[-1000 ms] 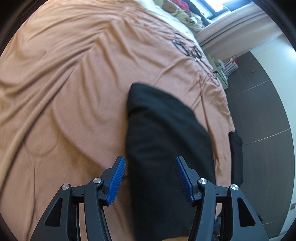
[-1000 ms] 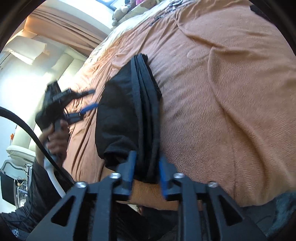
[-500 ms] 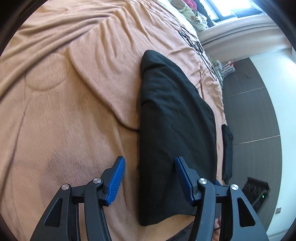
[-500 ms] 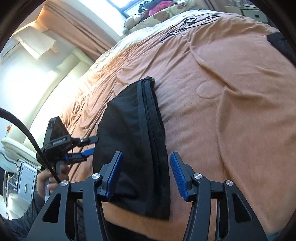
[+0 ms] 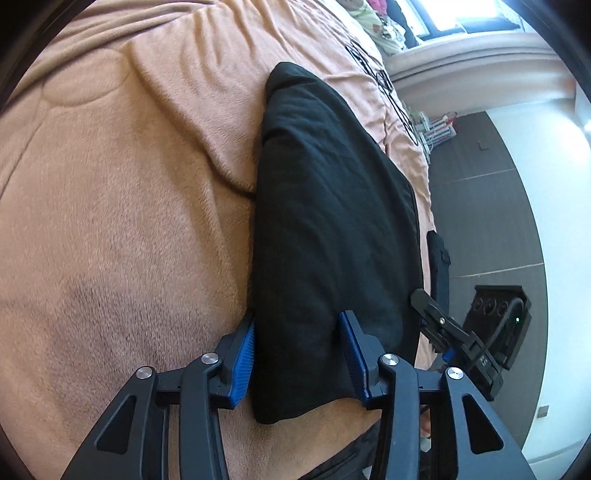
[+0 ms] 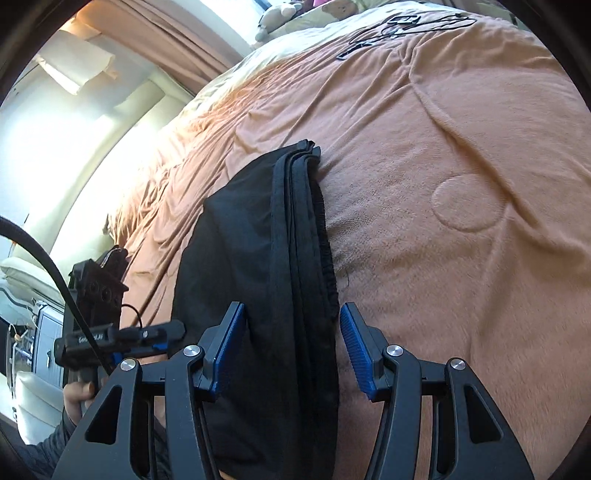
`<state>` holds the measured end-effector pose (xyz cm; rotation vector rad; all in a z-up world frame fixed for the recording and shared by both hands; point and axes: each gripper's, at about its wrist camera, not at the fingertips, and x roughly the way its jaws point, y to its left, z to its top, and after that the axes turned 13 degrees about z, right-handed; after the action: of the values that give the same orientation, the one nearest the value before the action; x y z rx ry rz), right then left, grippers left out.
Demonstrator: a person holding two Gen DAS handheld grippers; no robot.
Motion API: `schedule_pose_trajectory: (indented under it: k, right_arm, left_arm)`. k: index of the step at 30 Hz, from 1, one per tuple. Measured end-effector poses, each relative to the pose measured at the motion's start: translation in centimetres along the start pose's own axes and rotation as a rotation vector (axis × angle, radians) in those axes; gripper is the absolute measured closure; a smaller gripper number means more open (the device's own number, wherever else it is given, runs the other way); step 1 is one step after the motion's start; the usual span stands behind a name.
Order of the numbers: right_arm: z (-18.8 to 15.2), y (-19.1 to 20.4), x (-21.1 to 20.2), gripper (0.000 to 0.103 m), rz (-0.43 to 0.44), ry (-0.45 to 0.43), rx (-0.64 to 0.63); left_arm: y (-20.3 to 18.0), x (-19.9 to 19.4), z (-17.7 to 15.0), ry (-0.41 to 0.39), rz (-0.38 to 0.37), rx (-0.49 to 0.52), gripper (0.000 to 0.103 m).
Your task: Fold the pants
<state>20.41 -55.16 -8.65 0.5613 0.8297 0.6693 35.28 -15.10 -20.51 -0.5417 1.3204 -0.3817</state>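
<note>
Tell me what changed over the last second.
The right gripper let go of the pants; it now straddles their layered edge with open jaws. The left gripper moved in over the near end, jaws closing. The pants stay folded on the blanket.

Orange blanket (black cables atop)

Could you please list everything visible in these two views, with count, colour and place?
pants: one, black, folded, lying on the blanket near its edge
blanket: one, orange-brown, covering the bed
cords: a few, black, on the blanket's far end
soft toys: some, pale, by the window
curtain: one, brown, by the window
left gripper: one, black with blue pads, jaws closing around the pants' near end
right gripper: one, black with blue pads, open astride the pants
hand: one, gripping the left gripper's handle
</note>
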Motion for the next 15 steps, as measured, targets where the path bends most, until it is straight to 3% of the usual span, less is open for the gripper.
schedule_pose_trajectory:
  k: [4, 9, 15]
  right_arm:
    - [0.0, -0.1, 1.2, 0.052, 0.008, 0.031, 0.007]
    - [-0.2, 0.9, 1.6, 0.063, 0.014, 0.057, -0.005]
    - [-0.9, 1.7, 2.6, 0.065, 0.052, 0.08, 0.033]
  left_arm:
    - [0.1, -0.4, -1.1, -0.008, 0.001, -0.004, 0.088]
    - [0.4, -2.9, -1.4, -0.028, -0.017, 0.003, 0.09]
    - [1.7, -5.7, -1.5, -0.024, -0.011, 0.018, 0.09]
